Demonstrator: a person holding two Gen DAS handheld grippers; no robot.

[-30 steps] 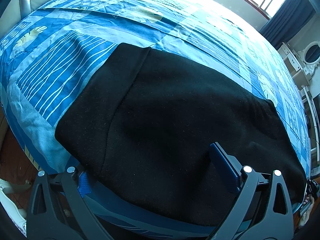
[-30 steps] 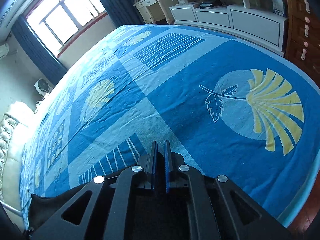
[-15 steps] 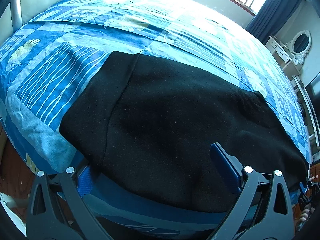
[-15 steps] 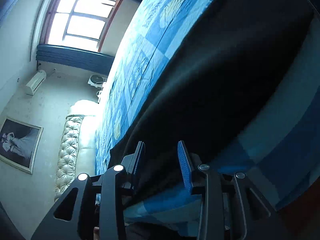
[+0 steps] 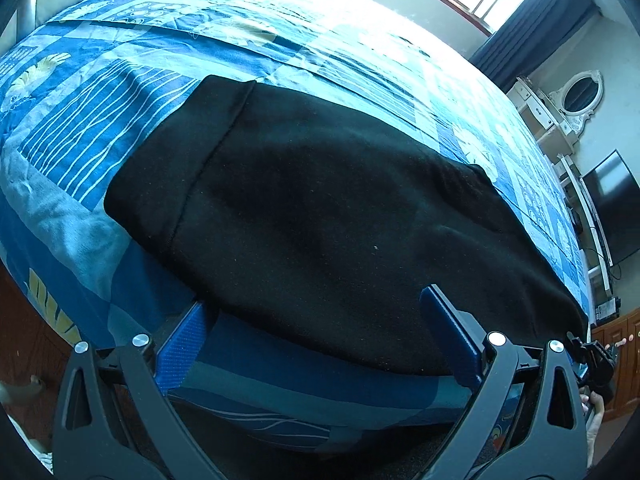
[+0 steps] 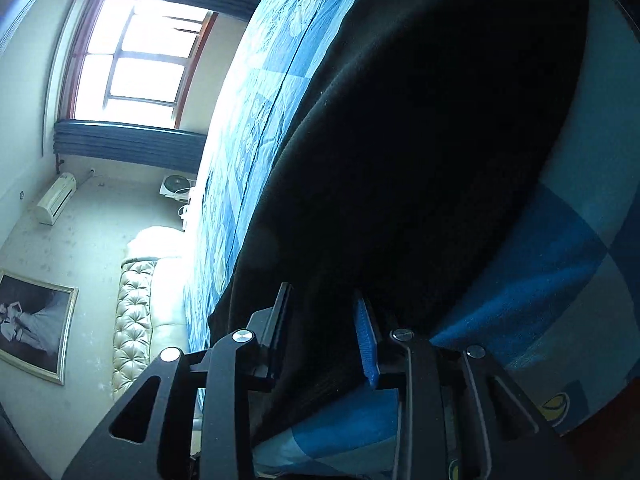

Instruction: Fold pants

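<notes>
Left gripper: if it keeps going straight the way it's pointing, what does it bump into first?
Probably the black pants. The left gripper is wide open and aimed down at their near edge on the blue bedspread; depth is hard to judge, so the bedspread's edge might come first.

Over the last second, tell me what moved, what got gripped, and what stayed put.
The right tool swung from bare bedspread to the near edge of the black fleece pants and rolled over; its jaws are closing with that edge between them. The left tool drifted slightly, open, gripping nothing. The pants stayed flat on the blue patterned bedspread.
</notes>
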